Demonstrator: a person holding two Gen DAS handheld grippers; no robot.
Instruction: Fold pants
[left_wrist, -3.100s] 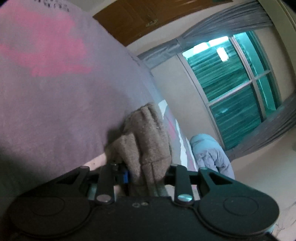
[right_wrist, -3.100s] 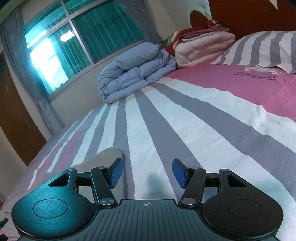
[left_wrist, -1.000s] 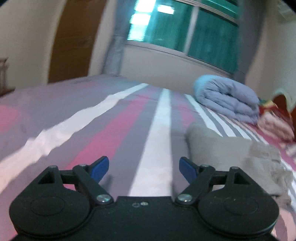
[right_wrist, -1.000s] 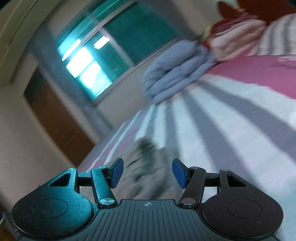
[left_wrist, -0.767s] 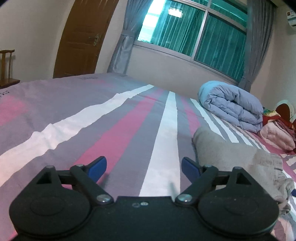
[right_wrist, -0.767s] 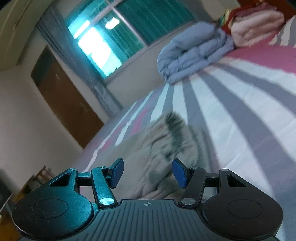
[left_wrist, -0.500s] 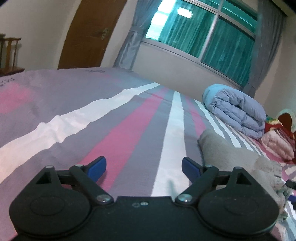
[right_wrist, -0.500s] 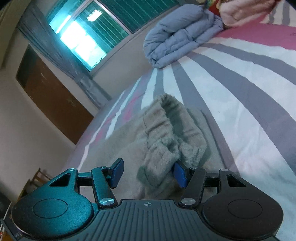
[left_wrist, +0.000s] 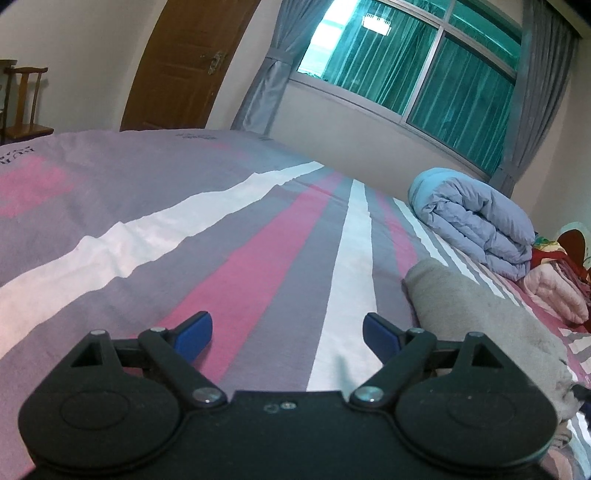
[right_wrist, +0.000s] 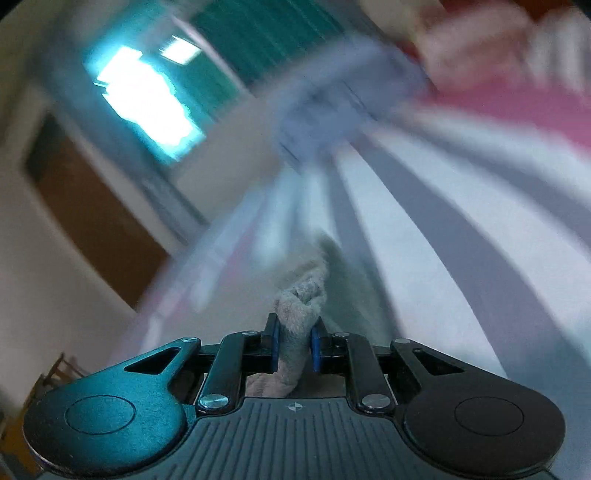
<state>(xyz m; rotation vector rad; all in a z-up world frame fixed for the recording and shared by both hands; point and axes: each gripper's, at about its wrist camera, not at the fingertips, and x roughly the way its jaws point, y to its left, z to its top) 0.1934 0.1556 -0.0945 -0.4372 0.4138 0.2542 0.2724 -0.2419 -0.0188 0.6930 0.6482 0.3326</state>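
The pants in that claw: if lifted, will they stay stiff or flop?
Probably flop: the pants bunch into soft folds where the right claw, which has just been closing, pinches them. They look like fuzzy knit, so unlikely to slip. The rest lies slumped on the bed, so it would likely trail.

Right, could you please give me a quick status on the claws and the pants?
Right claw just closed on the beige pants. Left claw open, empty, over the striped bedspread. Nothing in the way.

The right gripper (right_wrist: 294, 345) jaws have just closed onto the pants (right_wrist: 301, 314).
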